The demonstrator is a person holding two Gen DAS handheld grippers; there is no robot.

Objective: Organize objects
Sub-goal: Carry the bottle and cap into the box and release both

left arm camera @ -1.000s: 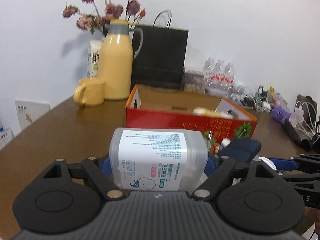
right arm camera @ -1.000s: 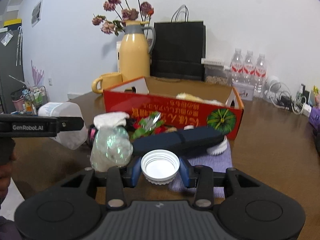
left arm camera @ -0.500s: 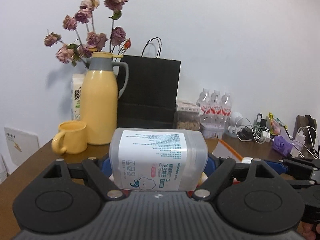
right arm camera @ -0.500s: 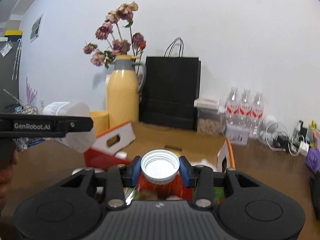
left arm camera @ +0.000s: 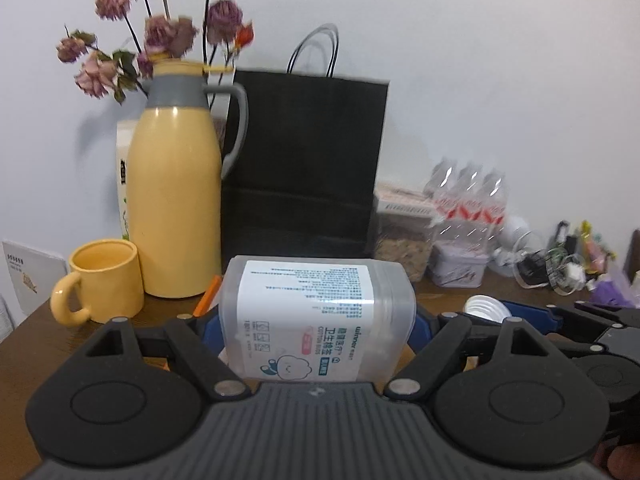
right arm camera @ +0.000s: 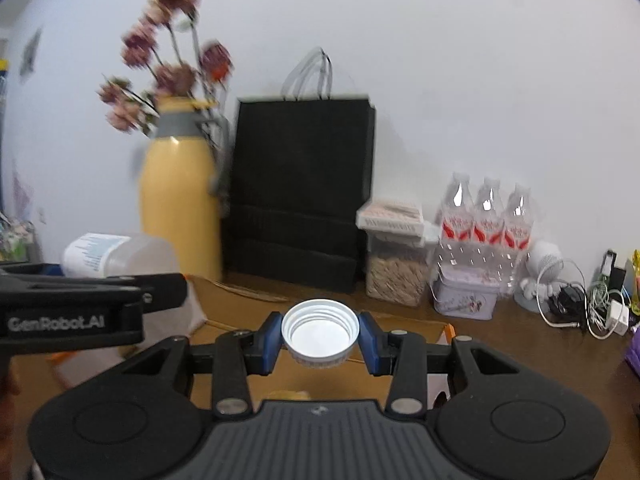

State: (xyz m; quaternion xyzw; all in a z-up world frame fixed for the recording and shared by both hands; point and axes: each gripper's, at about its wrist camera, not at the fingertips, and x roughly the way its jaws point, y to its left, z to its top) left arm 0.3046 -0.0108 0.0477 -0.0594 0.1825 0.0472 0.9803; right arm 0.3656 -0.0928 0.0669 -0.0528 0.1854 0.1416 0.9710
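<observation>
Left tool (left arm camera: 316, 334): blue pads clamped on the ends of a clear cotton-swab container (left arm camera: 316, 320), held sideways with its white printed label facing up, lifted clear of the bench (left arm camera: 24, 344). Seen from the right wrist view as a pale cylinder at the left edge, above a black arm marked with white lettering.

Right tool (right arm camera: 320, 338): blue pads pinching a white threaded cap (right arm camera: 320, 330) on opposite sides, open side up, inner ridges visible. Also visible in the left wrist view just right of the container, low and partly hidden.

Directly below the right tool: brown interior of a cardboard box (right arm camera: 248, 320), with an orange edge showing at the right; contents beneath too hidden to tell.

Farther back on the brown bench, against the white wall: a yellow mug (left arm camera: 102, 282) beside a tall yellow jug (left arm camera: 178, 204) with grey collar and handle, dried pink roses (left arm camera: 160, 36) rising behind it. Next to the jug, a black paper bag (left arm camera: 304, 160) with looped handles. Right of the bag, a lidded clear canister (right arm camera: 396, 260) of grain, a shrink-wrapped pack of water bottles (right arm camera: 486, 224) atop a small tin (right arm camera: 466, 298), then a tangle of cables and chargers (right arm camera: 580, 304).
</observation>
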